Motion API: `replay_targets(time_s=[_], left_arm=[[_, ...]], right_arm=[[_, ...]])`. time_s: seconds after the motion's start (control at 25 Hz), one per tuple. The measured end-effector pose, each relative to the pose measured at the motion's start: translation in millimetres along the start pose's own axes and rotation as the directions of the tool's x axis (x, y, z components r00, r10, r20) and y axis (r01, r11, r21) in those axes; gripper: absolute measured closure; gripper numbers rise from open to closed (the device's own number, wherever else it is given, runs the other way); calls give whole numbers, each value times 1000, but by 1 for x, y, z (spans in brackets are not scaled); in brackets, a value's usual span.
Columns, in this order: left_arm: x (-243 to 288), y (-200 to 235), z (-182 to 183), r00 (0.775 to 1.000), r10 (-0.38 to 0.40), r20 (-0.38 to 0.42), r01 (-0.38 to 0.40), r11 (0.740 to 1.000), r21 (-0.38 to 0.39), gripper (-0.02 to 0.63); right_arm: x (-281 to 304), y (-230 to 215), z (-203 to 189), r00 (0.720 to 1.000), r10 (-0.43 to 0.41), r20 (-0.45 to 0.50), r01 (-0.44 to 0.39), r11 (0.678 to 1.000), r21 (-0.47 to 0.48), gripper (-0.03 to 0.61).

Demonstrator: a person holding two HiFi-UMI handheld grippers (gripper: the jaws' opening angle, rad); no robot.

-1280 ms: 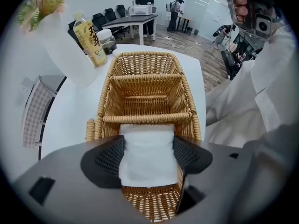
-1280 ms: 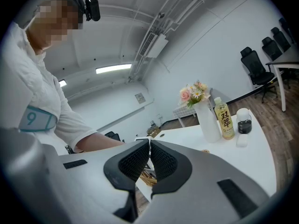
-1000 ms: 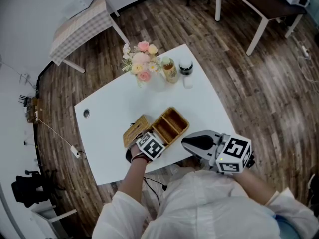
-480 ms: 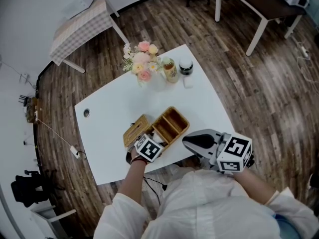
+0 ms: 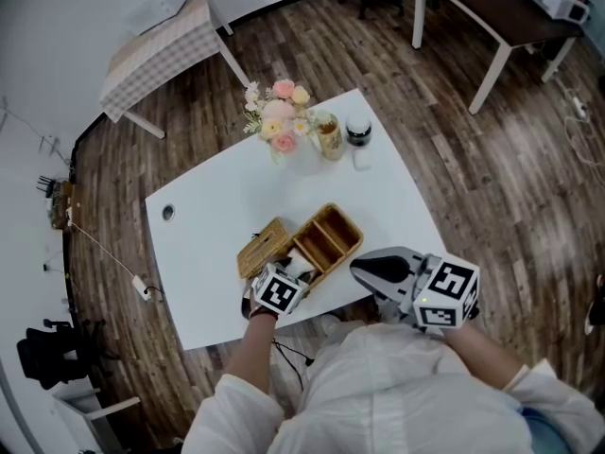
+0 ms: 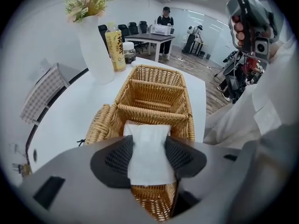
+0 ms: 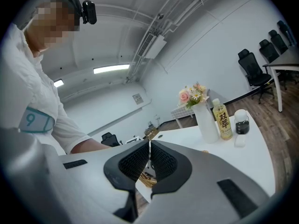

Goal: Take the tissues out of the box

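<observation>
Left gripper closing on tissue
Jaws straddle it for pulling from the wicker box; right gripper, pinched together and empty, parked lower right

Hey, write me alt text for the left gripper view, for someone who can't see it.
The left hand-held gripper has its jaws closing around a white tissue that sticks up from the near end of a wicker box on a white table. Behind the box stand a white vase of flowers and a yellow bottle.
</observation>
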State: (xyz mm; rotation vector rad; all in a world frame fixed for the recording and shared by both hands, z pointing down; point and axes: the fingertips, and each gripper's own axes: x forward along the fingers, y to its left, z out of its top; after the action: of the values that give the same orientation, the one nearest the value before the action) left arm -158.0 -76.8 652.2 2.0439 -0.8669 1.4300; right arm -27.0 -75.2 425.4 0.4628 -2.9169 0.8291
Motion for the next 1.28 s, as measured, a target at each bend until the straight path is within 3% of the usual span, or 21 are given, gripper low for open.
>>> replay_targets(time_s=[0.56,1.28], left_arm=[[-12,12,-1,996,58,72,-55,997,-45,393],[-32,13,-8,979,74,192,-47,989,-141,400]], right_arm=[[8,9,-4,1000,-16,-6,16,1000,-10,545],[21,24,-7,999,-2,-37,0,999,-35,545]])
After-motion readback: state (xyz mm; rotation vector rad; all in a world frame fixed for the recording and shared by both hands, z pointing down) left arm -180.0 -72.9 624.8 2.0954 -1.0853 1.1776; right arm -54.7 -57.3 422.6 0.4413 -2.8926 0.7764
